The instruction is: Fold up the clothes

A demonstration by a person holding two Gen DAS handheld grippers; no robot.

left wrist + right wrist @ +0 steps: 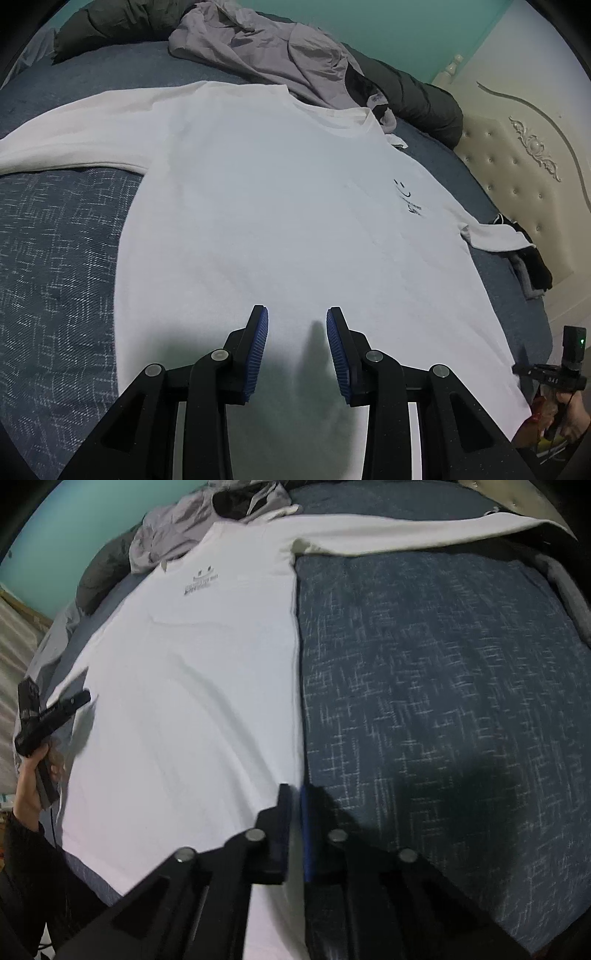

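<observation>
Lying flat on the bed (55,258), the white shirt (258,206) spreads ahead of the left tongs (297,314), jaws apart over the cloth. The right tongs (295,794) are pressed together at its side edge; whether they pinch cloth, cannot tell.

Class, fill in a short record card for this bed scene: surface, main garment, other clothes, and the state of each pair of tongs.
Surface: dark blue cross-hatched woven bedspread
Main garment: white long-sleeved shirt with small black smiley print, spread flat, sleeves out sideways
Other clothes: crumpled lilac-grey garment and dark green padded jacket, beyond the collar
Left tongs: open, over the shirt's lower part, holding nothing
Right tongs: shut, at the shirt's side edge; grip on fabric unclear
</observation>
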